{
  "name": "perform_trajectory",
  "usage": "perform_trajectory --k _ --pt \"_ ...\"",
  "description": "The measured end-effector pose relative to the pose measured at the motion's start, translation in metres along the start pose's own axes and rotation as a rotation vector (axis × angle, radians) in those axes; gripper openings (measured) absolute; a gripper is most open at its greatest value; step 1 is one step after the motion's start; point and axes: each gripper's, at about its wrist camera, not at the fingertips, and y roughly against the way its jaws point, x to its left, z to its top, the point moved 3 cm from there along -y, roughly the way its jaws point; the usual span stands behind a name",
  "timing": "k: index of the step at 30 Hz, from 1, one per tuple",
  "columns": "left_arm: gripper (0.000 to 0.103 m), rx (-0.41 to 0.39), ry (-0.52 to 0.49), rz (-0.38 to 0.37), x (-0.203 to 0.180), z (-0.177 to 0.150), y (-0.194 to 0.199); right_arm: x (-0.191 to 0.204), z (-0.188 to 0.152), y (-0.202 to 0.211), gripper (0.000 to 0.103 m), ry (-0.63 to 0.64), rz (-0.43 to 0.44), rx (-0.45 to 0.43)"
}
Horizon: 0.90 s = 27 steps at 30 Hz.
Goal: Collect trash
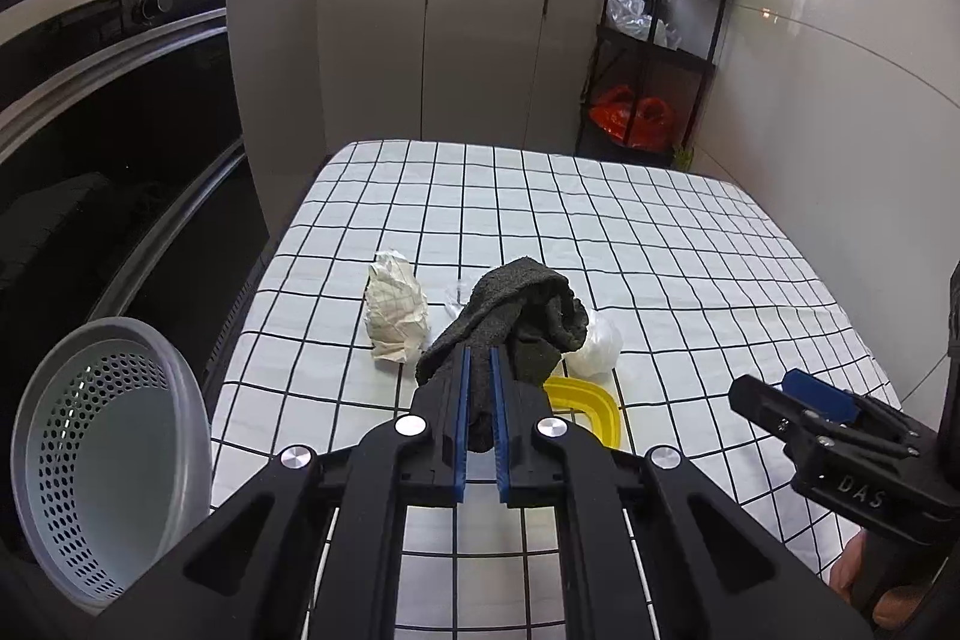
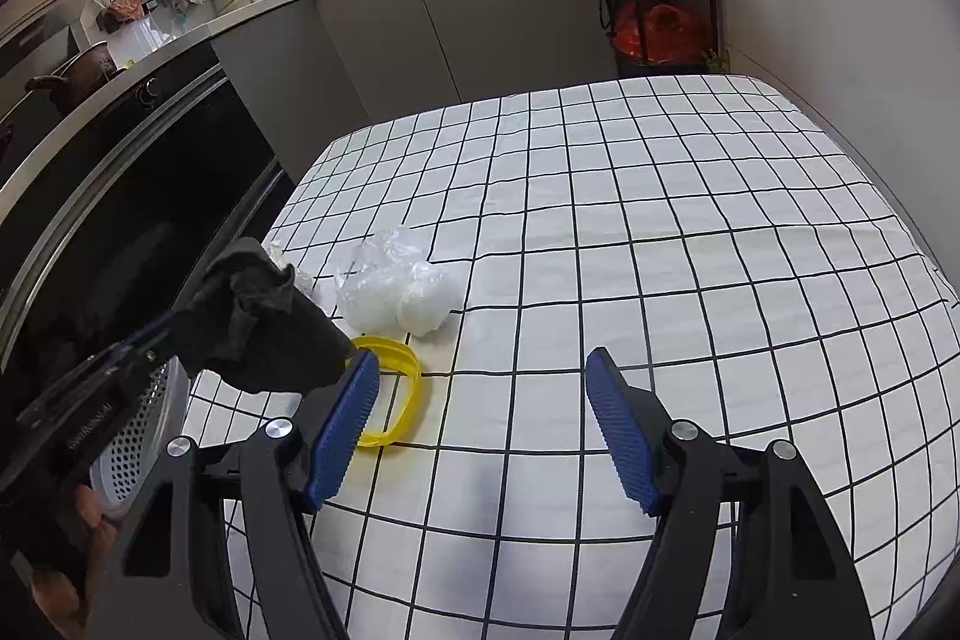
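My left gripper (image 1: 479, 358) is shut on a dark grey sock (image 1: 516, 322) and holds it above the checked tablecloth (image 1: 660, 244); the sock also shows in the right wrist view (image 2: 264, 328). Behind it lie a crumpled paper wad (image 1: 396, 313), a white tissue ball (image 1: 594, 349) with clear plastic wrap (image 2: 384, 274), and a yellow plastic ring (image 1: 585, 406). My right gripper (image 2: 483, 382) is open and empty above the cloth, right of the ring (image 2: 396, 388). A grey perforated bin (image 1: 102, 460) stands at the table's left edge.
A dark oven front (image 1: 108, 148) runs along the left. Grey cabinets (image 1: 432, 52) with a sink counter stand behind the table. A black shelf rack (image 1: 654, 46) with plastic bags stands at the back right by the white wall.
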Motion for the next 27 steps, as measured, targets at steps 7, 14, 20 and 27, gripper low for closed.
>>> perform_trajectory --k 7,14,20,27 --pt "0.007 -0.03 0.01 0.032 0.019 0.004 0.021 0.017 -0.01 -0.016 0.069 0.044 0.013 0.047" --pt "0.007 -0.047 0.022 0.083 0.044 -0.004 0.032 0.043 -0.024 -0.036 0.078 0.098 0.004 0.104" --pt "0.007 -0.046 0.031 0.111 0.065 -0.01 0.037 0.059 -0.035 -0.057 0.081 0.133 -0.034 0.155" --pt "0.007 -0.041 0.034 0.123 0.08 -0.016 0.039 0.071 -0.041 -0.075 0.081 0.121 -0.045 0.189"
